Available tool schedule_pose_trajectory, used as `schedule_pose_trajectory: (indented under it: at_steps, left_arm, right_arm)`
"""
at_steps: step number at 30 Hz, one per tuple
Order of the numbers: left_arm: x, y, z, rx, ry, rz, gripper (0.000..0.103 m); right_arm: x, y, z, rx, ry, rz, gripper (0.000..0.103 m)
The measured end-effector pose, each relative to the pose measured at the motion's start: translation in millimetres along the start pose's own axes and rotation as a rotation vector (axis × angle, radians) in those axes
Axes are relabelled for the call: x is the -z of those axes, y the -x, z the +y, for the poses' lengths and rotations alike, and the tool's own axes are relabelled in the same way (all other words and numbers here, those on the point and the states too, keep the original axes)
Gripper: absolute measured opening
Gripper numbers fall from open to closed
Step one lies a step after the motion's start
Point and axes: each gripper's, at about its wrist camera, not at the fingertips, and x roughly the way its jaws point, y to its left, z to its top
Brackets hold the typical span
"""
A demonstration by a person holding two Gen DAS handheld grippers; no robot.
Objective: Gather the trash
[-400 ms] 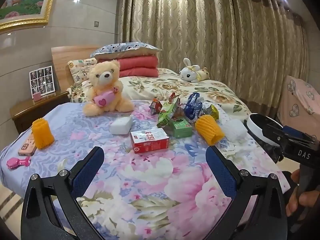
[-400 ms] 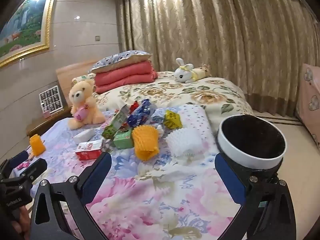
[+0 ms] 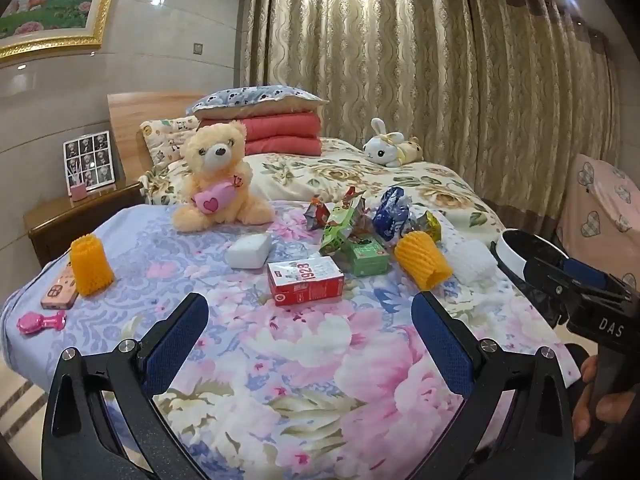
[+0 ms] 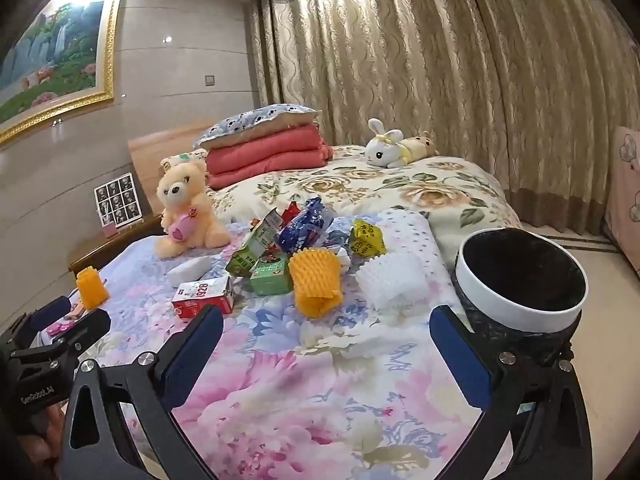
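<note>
Trash lies on the floral bedspread: a red carton (image 3: 306, 282) (image 4: 203, 295), a green carton (image 3: 366, 257) (image 4: 270, 277), an orange foam net (image 3: 423, 260) (image 4: 316, 282), a white foam net (image 3: 472, 261) (image 4: 390, 278), a white block (image 3: 249, 251), and crumpled wrappers (image 3: 360, 216) (image 4: 304, 224). A second orange net (image 3: 91, 266) stands at the left. My left gripper (image 3: 310, 320) is open and empty, short of the red carton. My right gripper (image 4: 326, 336) is open and empty, short of the orange net. A white-rimmed black bin (image 4: 522, 276) stands right of the bed.
A teddy bear (image 3: 218, 178), a phone (image 3: 60, 290) and a pink toy (image 3: 42, 322) lie on the bed. A rabbit plush (image 3: 386, 148) and stacked bedding (image 3: 280, 132) sit farther back. A nightstand (image 3: 80, 216) is at the left, curtains behind.
Both grippers have shifted slightly; the right wrist view now sits a little lower and closer to the bed. No object has moved.
</note>
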Motion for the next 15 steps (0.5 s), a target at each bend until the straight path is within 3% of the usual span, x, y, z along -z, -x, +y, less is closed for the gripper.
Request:
schedule_pose_trajectory:
  at_steps: [15]
  left_arm:
    - [-0.6,1.0,3.2,-0.002,0.008,0.004,0.103]
  right_arm:
    - [5.8,-0.6,3.8,-0.048,-0.004,0.010,0.103]
